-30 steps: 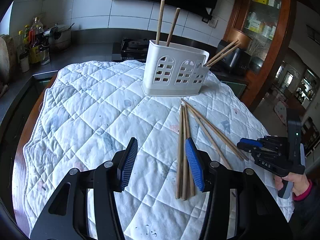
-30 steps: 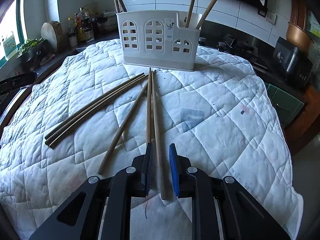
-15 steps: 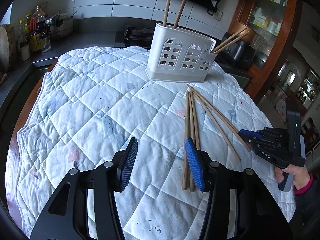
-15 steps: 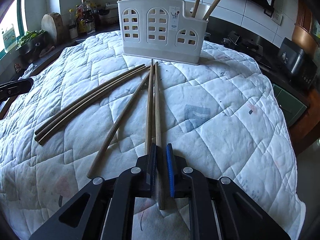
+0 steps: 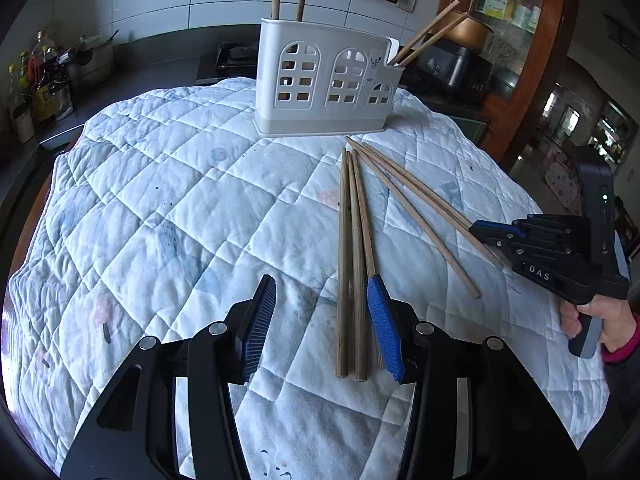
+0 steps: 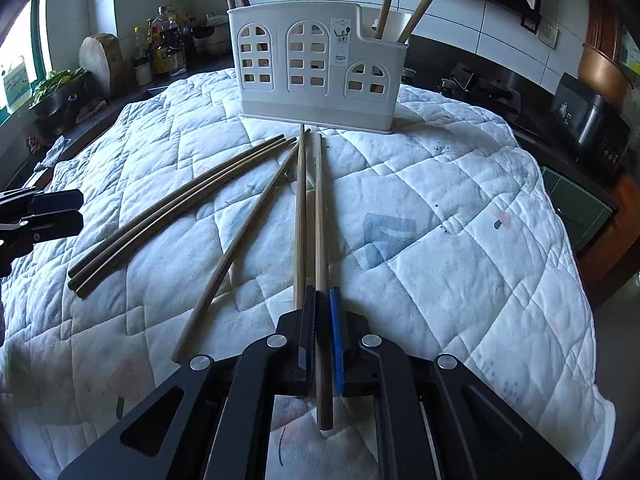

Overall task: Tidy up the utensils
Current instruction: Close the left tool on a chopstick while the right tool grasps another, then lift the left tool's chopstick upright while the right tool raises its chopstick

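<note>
A white utensil holder [image 5: 326, 86] [image 6: 316, 66] stands at the far side of the quilted cloth with several chopsticks upright in it. Several wooden chopsticks lie loose on the cloth. My left gripper [image 5: 322, 320] is open and low over the cloth; three chopsticks [image 5: 352, 264] lie between its fingers, close to the right pad. My right gripper [image 6: 322, 322] is shut on one chopstick [image 6: 320, 216], which points toward the holder; a second chopstick [image 6: 300, 208] lies just left of it. The right gripper also shows in the left wrist view [image 5: 484, 232].
The white quilted cloth [image 5: 160, 200] covers a round table and drops off at its edges. A counter behind holds bottles [image 5: 44, 80], a cutting board [image 6: 100, 60] and black appliances [image 6: 588, 124]. A wooden cabinet [image 5: 516, 40] stands at the right.
My left gripper moved forward and right, so the three chopsticks now lie between its open fingers. My right gripper closed onto one chopstick.
</note>
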`<state>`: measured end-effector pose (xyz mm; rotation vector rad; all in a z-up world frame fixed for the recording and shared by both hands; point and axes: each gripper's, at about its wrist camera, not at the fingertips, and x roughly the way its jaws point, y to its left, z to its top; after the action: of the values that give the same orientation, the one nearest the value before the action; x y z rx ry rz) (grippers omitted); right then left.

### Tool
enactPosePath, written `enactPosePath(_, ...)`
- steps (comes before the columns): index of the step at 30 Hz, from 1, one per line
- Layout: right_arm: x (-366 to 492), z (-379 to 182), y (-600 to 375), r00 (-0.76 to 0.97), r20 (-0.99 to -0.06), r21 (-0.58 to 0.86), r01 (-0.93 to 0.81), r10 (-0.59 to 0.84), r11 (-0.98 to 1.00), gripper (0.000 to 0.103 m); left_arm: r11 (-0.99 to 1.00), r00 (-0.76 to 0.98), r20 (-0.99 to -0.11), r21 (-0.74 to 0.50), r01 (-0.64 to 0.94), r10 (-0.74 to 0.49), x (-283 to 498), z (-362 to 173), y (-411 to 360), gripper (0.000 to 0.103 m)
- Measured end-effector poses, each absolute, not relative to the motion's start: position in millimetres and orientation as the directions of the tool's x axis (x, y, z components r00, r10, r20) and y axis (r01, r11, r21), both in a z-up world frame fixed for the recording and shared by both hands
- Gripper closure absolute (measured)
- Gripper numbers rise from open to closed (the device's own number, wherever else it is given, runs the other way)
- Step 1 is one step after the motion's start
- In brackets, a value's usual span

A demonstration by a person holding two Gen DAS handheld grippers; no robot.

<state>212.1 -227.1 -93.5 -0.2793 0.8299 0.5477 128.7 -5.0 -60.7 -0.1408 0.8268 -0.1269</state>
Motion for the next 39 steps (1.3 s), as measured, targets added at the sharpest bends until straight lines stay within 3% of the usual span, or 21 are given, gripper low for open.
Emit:
enactPosePath(4,209.6,-87.0,-235.2,0.562,-0.747,-0.010,-0.544,0.355,0.839,0.096,0.983,0.651,-0.739,-0.168,0.069,-0.172,135.8,-67.5,-8.4,0.056)
enactPosePath(5,209.2,-85.2,-237.2,0.564,-0.744,-0.005,-0.540,0.358,0.842,0.096,0.983,0.644,-0.745,-0.169,0.073,-0.176,137.5,-69.7,-8.6,0.067)
enactPosePath(8,207.0,-79.0,-242.9,0.576,-0.731,0.008,-0.528,0.366,0.849,0.096,0.983,0.628,-0.758,-0.172,0.068,-0.176,142.3,-75.1,-8.7,0.071)
enactPosePath(9,206.7,-77.3,-244.4,0.578,-0.728,0.012,-0.527,0.369,0.850,0.096,0.982,0.626,-0.759,-0.175,0.073,-0.181,143.6,-76.1,-8.8,0.078)
enactPosePath(12,204.8,-72.9,-247.1,0.586,-0.719,0.017,-0.522,0.373,0.853,0.096,0.980,0.620,-0.761,-0.181,0.078,-0.190,146.3,-78.3,-9.8,0.084)
enactPosePath(31,192.0,-55.2,-248.3,0.611,-0.686,0.034,-0.517,0.396,0.856,0.096,0.990,0.606,-0.783,-0.103,0.096,-0.141,153.6,-85.4,-25.7,0.089)
enactPosePath(35,188.5,-45.5,-246.7,0.623,-0.671,0.030,-0.519,0.402,0.854,0.096,0.992,0.603,-0.788,-0.092,0.080,-0.122,157.6,-84.8,-25.2,0.096)
enactPosePath(39,183.5,-31.0,-246.7,0.641,-0.650,0.020,-0.524,0.409,0.851,0.096,0.990,0.611,-0.779,-0.108,0.091,-0.141,156.7,-79.2,-24.4,0.097)
